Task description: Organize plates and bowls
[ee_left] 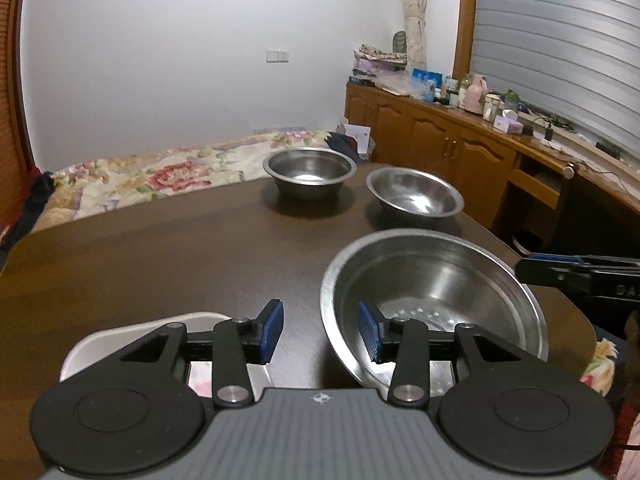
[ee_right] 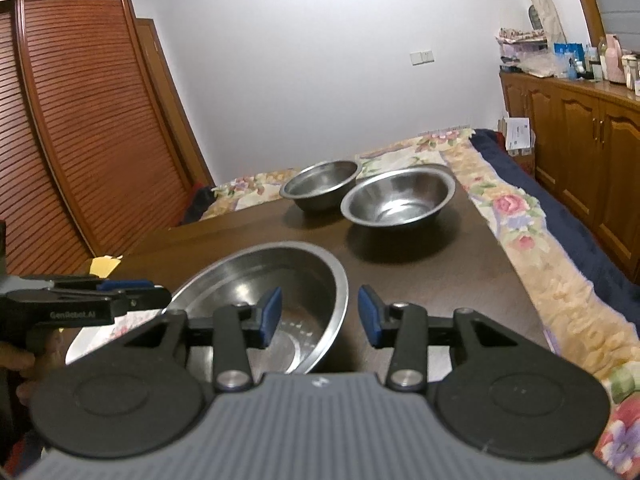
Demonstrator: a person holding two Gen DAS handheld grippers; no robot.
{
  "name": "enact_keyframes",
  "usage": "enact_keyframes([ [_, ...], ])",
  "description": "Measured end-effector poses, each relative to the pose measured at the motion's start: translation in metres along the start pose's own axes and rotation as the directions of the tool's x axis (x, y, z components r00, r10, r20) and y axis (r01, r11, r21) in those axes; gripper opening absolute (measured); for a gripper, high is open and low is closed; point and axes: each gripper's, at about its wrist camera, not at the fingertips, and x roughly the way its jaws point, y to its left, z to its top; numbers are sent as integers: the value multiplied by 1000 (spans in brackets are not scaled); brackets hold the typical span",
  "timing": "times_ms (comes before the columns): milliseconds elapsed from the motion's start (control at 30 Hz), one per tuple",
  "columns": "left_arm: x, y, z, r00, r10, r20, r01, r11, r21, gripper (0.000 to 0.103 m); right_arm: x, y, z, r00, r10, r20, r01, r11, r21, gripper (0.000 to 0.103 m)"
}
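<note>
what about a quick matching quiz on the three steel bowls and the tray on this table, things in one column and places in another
Things:
1. big bowl
2. far left bowl
3. far right bowl
4. white tray

Places:
A. under the left claw's left finger
B. nearest the sideboard
C. closest to both claws
D. by the bed edge

Pairs: 1-C, 2-D, 3-B, 4-A

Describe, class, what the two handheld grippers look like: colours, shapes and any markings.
Each gripper, left and right, has black linkage arms with silver pivot bolts, two round black discs, a ribbed grey body bearing a small emblem, and blue ridged finger pads. Seen from the right wrist camera, the left gripper's side reads "GenRobot.AI".
</note>
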Motion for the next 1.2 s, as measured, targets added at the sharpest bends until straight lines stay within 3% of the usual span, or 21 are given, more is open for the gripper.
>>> enact_keyframes([
  [300, -3, 2, 23, 999, 16, 43, -18, 999, 32, 44, -5, -7, 13, 999, -20, 39, 21, 1000, -14, 44],
  [667, 7, -6, 51, 998, -17, 66, 11, 996, 83, 46, 0, -13, 28, 997, -38, 64, 42, 996, -74, 45],
  [867, 29, -9, 71, 998, -47, 42, 42, 993, 109, 46, 17, -28, 47, 994, -67, 83, 76, 990, -114, 46],
  [1200, 80, -21, 99, 997, -78, -20, 80, 990, 118, 48, 62, -68, 66, 994, -86, 65, 91, 992, -89, 49],
])
